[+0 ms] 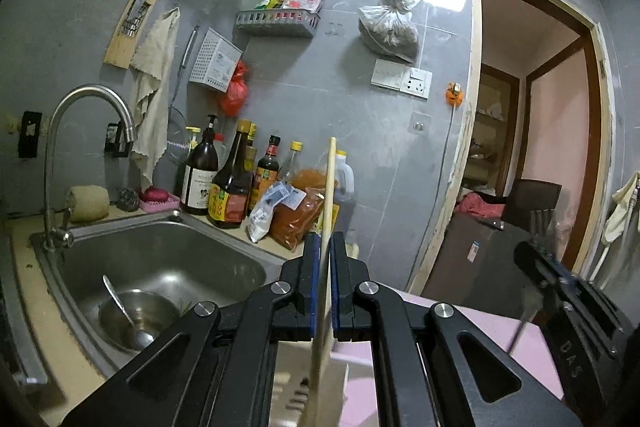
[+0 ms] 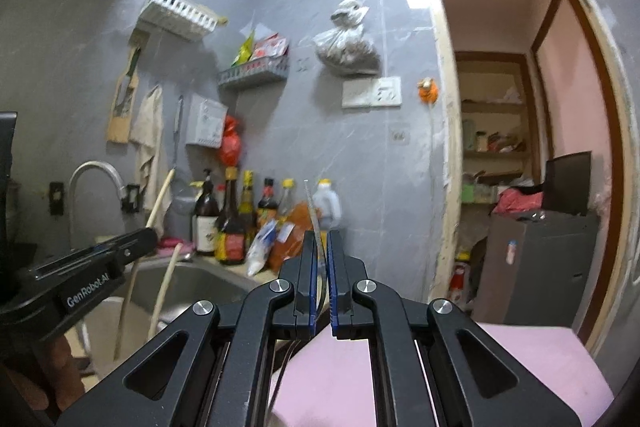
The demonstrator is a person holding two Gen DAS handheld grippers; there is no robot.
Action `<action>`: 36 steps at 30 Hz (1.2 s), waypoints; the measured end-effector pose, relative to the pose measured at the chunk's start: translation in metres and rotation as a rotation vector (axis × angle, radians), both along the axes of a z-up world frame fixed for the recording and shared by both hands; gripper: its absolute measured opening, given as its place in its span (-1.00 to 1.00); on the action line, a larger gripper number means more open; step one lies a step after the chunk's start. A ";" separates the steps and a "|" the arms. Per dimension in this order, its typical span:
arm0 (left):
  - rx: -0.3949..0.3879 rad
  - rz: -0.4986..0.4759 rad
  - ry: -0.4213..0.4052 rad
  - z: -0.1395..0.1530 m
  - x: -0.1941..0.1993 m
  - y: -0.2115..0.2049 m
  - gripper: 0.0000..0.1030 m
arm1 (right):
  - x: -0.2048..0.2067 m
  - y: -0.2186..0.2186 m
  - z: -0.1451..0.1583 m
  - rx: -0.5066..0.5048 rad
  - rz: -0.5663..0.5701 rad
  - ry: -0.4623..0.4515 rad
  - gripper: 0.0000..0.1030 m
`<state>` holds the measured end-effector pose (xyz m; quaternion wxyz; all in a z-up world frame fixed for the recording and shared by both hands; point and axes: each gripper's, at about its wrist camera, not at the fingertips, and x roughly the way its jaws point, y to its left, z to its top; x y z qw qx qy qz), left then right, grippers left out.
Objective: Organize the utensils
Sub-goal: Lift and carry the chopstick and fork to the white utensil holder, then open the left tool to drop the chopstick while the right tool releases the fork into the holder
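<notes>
Standing upright, wooden stick (image 1: 329, 211), clamped in left gripper (image 1: 324, 247)

The left gripper (image 1: 325, 247) pointed roughly level, its blue-padded fingers (image 1: 311, 267) pressed together on a thin stick that stood upright between them; the right gripper (image 2: 320, 247) also pointed about level, its fingers (image 2: 334, 267) clamped on a slim metal strip; in the right wrist view a hand (image 2: 48, 359) gripped the left gripper's black handle.
</notes>
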<state>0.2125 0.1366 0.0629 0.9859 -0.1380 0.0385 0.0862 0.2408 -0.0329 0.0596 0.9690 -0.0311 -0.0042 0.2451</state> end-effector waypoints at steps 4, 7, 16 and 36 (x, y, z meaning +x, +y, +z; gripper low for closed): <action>0.020 -0.004 0.049 -0.005 -0.006 -0.006 -0.94 | 0.003 0.001 -0.004 -0.009 0.059 0.110 -0.91; 0.010 -0.041 0.101 -0.009 -0.006 -0.008 -0.91 | 0.002 0.001 -0.009 -0.015 0.085 0.166 -0.89; -0.035 -0.125 0.242 -0.020 -0.016 -0.013 -0.72 | -0.011 -0.010 -0.011 0.001 0.163 0.245 -0.60; 0.030 -0.284 0.117 0.031 -0.052 -0.067 0.62 | -0.065 -0.116 0.025 0.121 -0.006 0.084 0.86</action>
